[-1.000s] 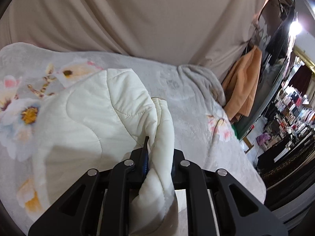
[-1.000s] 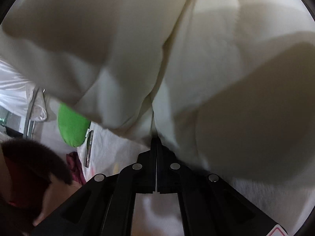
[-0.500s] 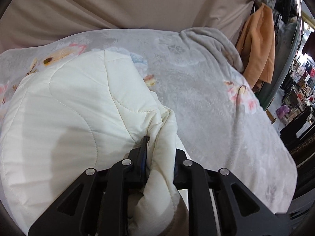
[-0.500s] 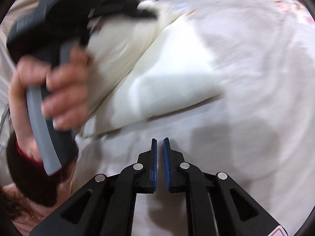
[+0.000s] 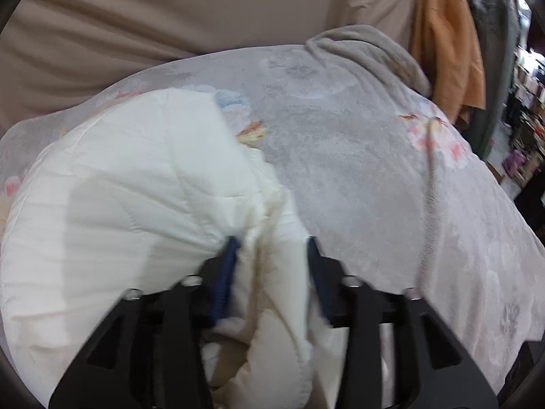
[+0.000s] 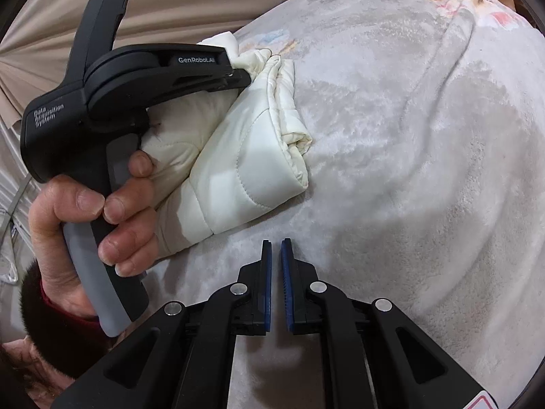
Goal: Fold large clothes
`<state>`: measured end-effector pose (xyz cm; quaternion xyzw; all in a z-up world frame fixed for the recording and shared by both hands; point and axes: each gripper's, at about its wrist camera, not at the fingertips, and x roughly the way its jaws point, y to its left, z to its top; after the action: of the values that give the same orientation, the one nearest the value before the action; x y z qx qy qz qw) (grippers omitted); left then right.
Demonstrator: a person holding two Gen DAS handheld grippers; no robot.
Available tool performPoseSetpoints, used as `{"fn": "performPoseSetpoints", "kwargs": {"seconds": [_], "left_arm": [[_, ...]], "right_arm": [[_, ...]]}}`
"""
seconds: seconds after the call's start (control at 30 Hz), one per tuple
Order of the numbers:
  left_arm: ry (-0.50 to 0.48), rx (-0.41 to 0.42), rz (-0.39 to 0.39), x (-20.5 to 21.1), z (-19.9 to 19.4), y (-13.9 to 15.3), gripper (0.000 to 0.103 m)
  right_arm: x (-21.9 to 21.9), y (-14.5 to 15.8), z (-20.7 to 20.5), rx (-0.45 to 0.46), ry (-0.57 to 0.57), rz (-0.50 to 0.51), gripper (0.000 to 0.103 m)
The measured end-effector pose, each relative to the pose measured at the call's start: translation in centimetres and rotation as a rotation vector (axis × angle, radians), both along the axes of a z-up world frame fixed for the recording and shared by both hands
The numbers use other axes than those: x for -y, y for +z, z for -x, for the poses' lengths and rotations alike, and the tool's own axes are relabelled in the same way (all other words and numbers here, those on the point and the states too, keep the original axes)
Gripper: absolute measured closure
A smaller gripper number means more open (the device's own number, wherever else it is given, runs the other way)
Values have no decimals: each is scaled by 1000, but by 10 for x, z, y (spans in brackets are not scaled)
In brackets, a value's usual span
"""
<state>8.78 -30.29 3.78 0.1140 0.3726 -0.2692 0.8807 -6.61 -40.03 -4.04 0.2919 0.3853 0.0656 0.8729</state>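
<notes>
A: Where's the cream quilted jacket [image 6: 245, 156]?

B: Bunched on the grey floral blanket [image 6: 425, 170], toward its left. The left gripper [image 5: 272, 248] is opening, jacket fabric still between its jaws. The right gripper [image 6: 276, 248], just right of the jacket, stands narrow with nothing in it.

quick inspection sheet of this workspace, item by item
surface: grey floral blanket spread over the bed.
job's things: cream quilted jacket lying bunched on the blanket, partly folded.
clutter: nothing seen.
grippers: left tool with jaws opening, the jacket's edge between them; right tool nearly closed, holding nothing, over bare blanket.
cables: nothing seen.
surroundings: beige curtain behind the bed; orange garment hanging at the right; blurred shelves beyond.
</notes>
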Motion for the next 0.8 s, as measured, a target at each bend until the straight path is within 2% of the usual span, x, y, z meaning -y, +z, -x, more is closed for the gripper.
{"fn": "performPoseSetpoints", "kwargs": {"seconds": [0.07,0.13,0.17,0.2,0.27,0.33,0.37,0.43,0.53,0.67,0.8], "left_arm": [[-12,19,41,-7,12,17,46],[-35,29,128,-24,23,43,43],[-53,27,178,-37,28,58,39],[-63,25,218,-49,31,70,28],[-59,43,314,-87,36,97,13],[-1,89,338,-127,39,113,13],[41,104,327,-144,38,115,13],[134,111,302,-180,35,110,13],[209,44,284,-224,34,90,13],[245,-23,229,-256,46,56,13],[225,-92,203,-260,57,26,12]], "right_arm": [[3,6,9,32,-30,2,88],[9,13,18,67,-59,-2,80],[11,22,23,88,-73,5,78],[12,30,26,109,-78,15,73],[12,52,32,160,-82,48,59],[8,79,35,228,-75,77,37],[7,90,33,260,-61,82,34],[4,109,21,318,-33,78,29],[-10,128,-2,352,14,69,26],[-34,131,-29,312,74,83,24],[-47,115,-56,213,88,87,22]]}}
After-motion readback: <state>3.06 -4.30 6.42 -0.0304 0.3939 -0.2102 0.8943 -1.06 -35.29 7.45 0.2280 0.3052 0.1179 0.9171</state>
